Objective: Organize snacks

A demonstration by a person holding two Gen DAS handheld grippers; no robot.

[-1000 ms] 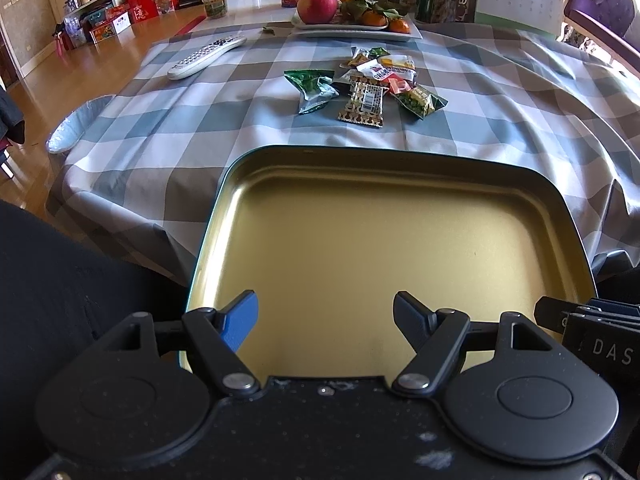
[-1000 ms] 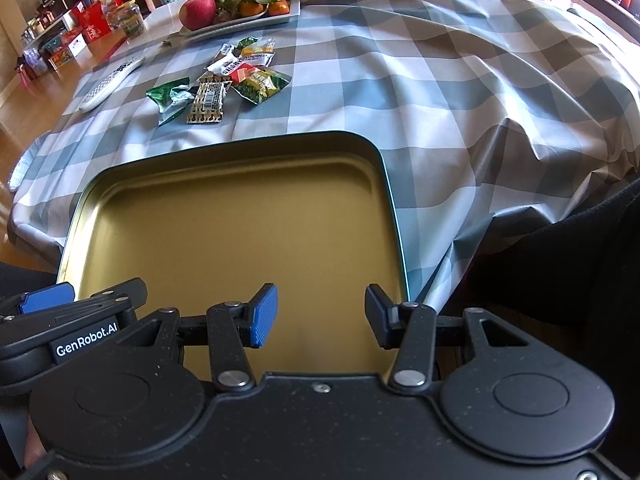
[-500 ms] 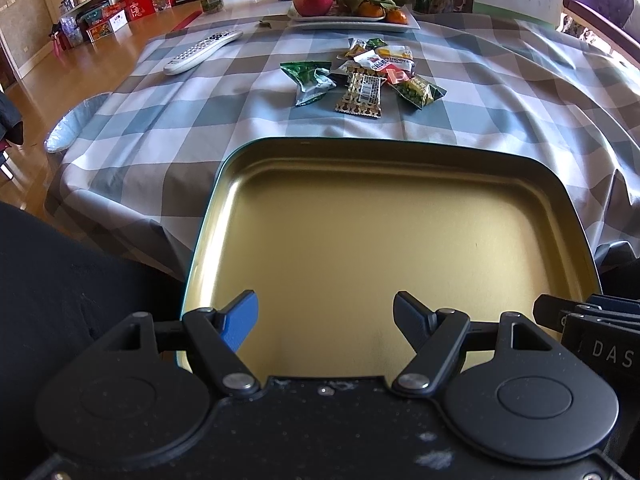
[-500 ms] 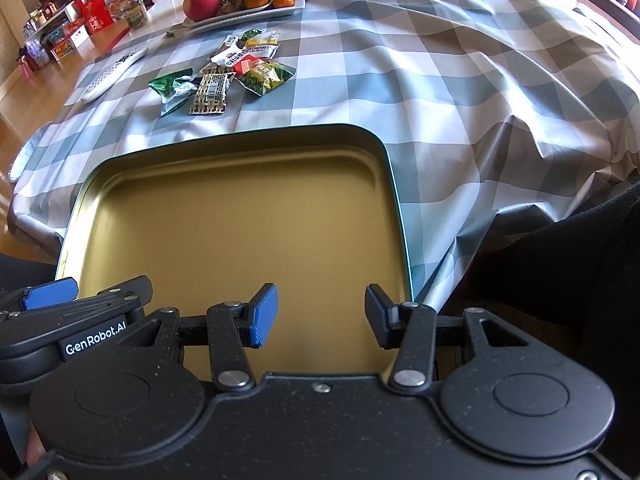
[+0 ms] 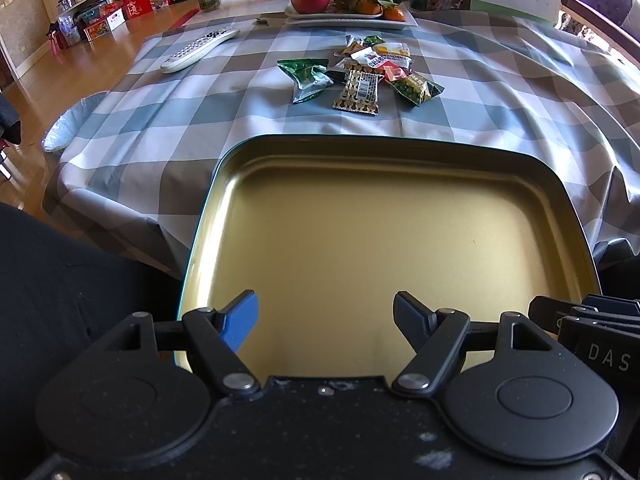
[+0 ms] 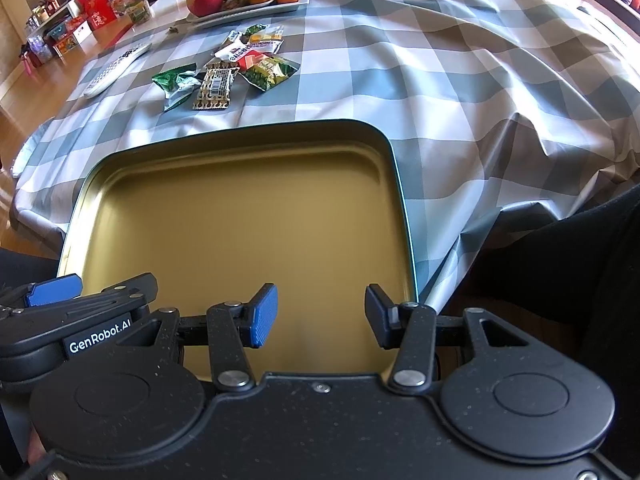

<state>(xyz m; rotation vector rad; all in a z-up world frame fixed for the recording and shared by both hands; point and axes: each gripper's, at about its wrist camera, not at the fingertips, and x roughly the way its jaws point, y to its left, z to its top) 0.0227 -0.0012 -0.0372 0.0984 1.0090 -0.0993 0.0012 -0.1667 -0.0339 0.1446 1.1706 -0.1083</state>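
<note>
Nothing much has shifted since a second ago: only the view drifts slightly, so the snack pile sits a little differently in frame, while both tools stay put over the tin. Left hand-held gripper hangs above the near edge of the gold tin tray, its jaws spread apart with nothing between them. Right hand-held gripper hovers beside it over the same near edge, jaws also apart and empty. That tray lies at the near side of the bench, on a checked cloth, its near part overhanging toward the person's dark clothing. Beyond the tray's far rim a clear strip of cloth separates it from the snack packets, which lie heaped together near the bench middle. Off to their left rests a white remote, well apart; farther back stands a fruit plate with an apple. Cloth to the right lies rumpled and unoccupied
</note>
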